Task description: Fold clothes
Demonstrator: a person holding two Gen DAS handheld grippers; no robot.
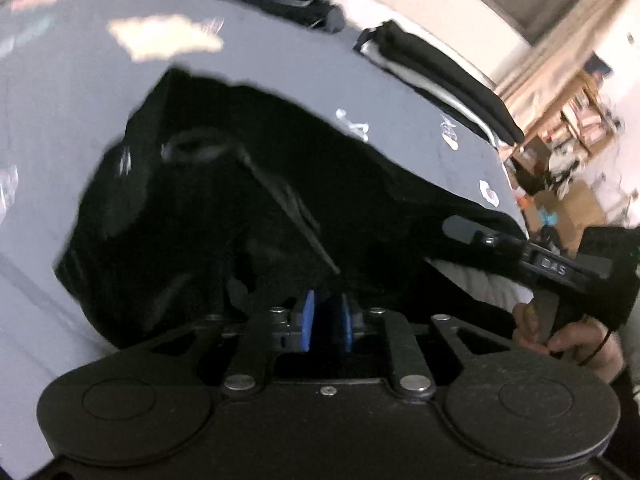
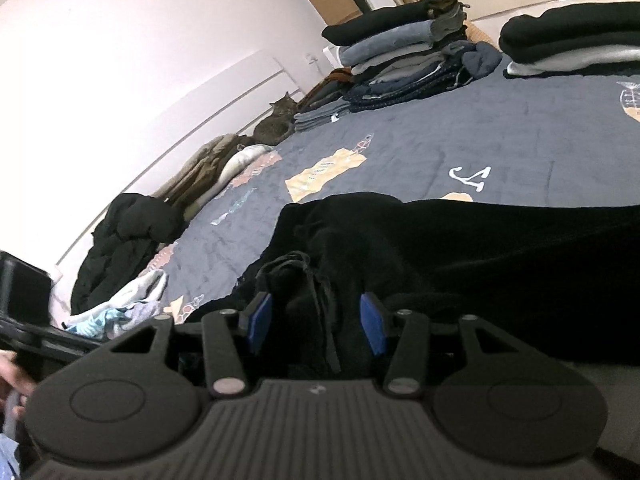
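A black garment (image 1: 240,200) lies crumpled on the grey-blue bedspread (image 1: 80,120), blurred in the left wrist view. My left gripper (image 1: 327,316) is shut on a fold of it, blue pads (image 1: 307,320) close together with dark cloth between. The right gripper (image 1: 464,230) reaches to the garment's right edge, held by a hand (image 1: 568,340). In the right wrist view my right gripper (image 2: 315,320) stands open, its pads (image 2: 258,320) wide apart on either side of a bunch of the black garment (image 2: 440,248) and its drawstring (image 2: 316,292).
Stacks of folded clothes (image 2: 400,40) (image 2: 572,40) stand at the far side of the patterned bedspread (image 2: 480,128). A cat (image 2: 276,124) sits by the wall. A heap of dark and light clothes (image 2: 128,240) lies at the left. Cluttered shelves (image 1: 580,120) lie beyond the bed.
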